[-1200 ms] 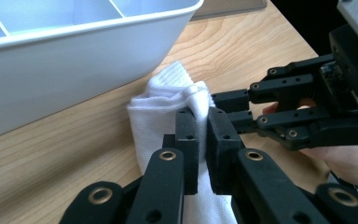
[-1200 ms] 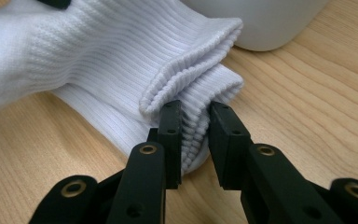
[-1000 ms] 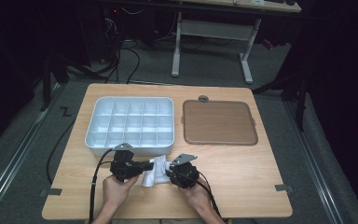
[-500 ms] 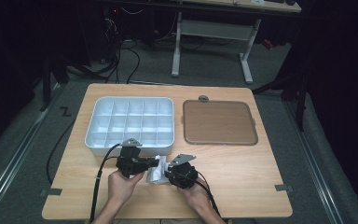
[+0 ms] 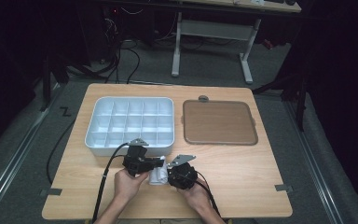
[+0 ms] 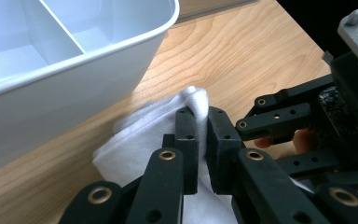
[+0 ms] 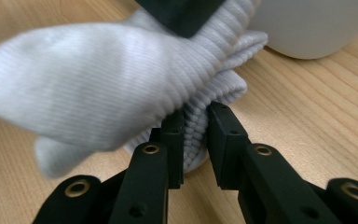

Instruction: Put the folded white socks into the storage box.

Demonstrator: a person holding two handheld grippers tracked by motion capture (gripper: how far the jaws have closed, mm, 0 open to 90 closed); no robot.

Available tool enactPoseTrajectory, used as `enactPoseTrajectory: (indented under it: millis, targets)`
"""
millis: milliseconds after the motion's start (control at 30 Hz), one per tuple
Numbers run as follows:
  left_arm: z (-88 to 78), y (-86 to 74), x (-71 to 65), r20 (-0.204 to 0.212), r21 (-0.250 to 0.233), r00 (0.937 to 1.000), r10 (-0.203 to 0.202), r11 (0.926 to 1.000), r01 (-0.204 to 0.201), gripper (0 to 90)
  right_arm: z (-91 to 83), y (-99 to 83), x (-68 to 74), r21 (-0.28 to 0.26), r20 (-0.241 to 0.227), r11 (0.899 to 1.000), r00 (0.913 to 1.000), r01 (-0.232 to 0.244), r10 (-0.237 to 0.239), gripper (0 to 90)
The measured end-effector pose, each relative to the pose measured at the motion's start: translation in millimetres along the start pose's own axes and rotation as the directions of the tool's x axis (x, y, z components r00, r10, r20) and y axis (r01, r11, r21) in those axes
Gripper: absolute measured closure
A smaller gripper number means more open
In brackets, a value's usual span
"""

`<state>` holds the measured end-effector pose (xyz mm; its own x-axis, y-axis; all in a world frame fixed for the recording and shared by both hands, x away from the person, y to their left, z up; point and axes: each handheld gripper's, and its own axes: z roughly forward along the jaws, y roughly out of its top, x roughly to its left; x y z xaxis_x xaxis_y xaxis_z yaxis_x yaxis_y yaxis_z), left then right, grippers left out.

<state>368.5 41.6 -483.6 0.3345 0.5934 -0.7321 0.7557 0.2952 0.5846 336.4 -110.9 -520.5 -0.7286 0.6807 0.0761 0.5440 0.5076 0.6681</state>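
since the earlier frame the left gripper (image 5: 154, 163) has slid along the near wall of the white divided tray (image 5: 129, 123), toward that tray's near right corner, carrying its end of the white sock (image 5: 158, 176) along. both tools are clamped on the sock: the left gripper's (image 6: 201, 135) jaws pinch a fold of the sock (image 6: 140, 135), and the right gripper's (image 7: 196, 140) jaws squeeze its ribbed cuff (image 7: 214, 93). the sock hangs between them just in front of the tray, touching the wooden table (image 5: 242, 177). this looks like the folding or bunching step, ahead of placing it in a tray compartment; next would call for lifting it over the tray's near wall without dragging. right of the tray lies a brown lid (image 5: 219, 122). beyond the tray, the room is dark, with cables on grey carpet and a white desk frame (image 5: 212, 32).
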Motion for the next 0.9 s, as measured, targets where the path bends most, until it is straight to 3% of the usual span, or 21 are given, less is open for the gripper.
enactPoseTrajectory:
  millis: [200, 367, 533, 667, 900]
  targets:
    - [8.7, -5.3, 3.6, -0.034, 0.004, 0.9992, 0.023, 0.9997, -0.023, 84.2, 0.0, -1.1, 0.1, -0.007, -0.001, 1.0, 1.0, -0.002, 0.002, 75.9]
    - [10.2, -7.9, 5.4, -0.046, 0.011, 0.9978, 0.048, 0.9988, -0.047, 84.3, -3.4, -6.0, -2.5, -0.032, 0.004, 0.997, 0.998, -0.064, 0.064, 65.9]
    - [11.6, -10.2, 5.8, -0.05, 0.014, 0.9969, 0.061, 0.9981, -0.06, 84.2, -17.3, -12.0, -2.5, -0.078, -0.006, 0.992, 0.9952, -0.098, 0.098, 66.0]
    - [12.4, -11.8, 6.5, -0.047, 0.012, 0.9972, 0.058, 0.9983, -0.058, 84.2, -20.9, -14.8, 3.2, -0.078, 0.002, 0.994, 0.9968, -0.08, 0.08, 67.6]
    - [9.7, -14.9, 11.6, -0.049, -0.008, 0.9975, 0.051, 0.9986, -0.052, 84.2, -7.4, -16.1, 10.4, -0.052, 0.023, 0.998, 0.9987, -0.044, 0.045, 71.6]
